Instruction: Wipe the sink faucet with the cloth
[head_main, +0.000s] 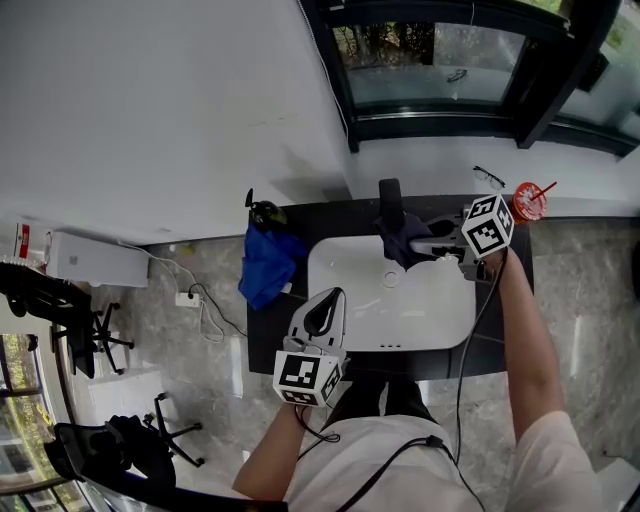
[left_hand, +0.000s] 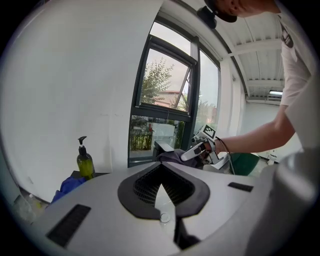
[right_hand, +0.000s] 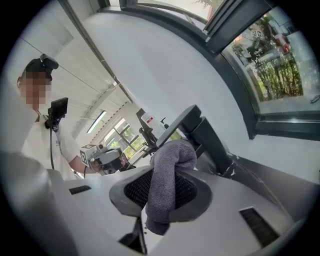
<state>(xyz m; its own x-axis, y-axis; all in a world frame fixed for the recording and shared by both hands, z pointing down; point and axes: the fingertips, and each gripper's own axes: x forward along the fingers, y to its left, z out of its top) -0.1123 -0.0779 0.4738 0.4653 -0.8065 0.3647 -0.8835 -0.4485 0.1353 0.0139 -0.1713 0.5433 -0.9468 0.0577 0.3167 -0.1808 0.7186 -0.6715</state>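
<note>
My right tongs (head_main: 432, 243) are shut tight on the grey cloth (right_hand: 169, 186). The cloth is bunched up right against the dark faucet (right_hand: 202, 131), at the back of the white sink (head_main: 425, 318). My left tongs (left_hand: 161, 170) are closed with nothing in them. They hang over the sink's front left rim, by the dark bench (head_main: 262, 325).

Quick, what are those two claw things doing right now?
Left gripper: closed, empty.
Right gripper: closed on the cloth, by the faucet.
</note>
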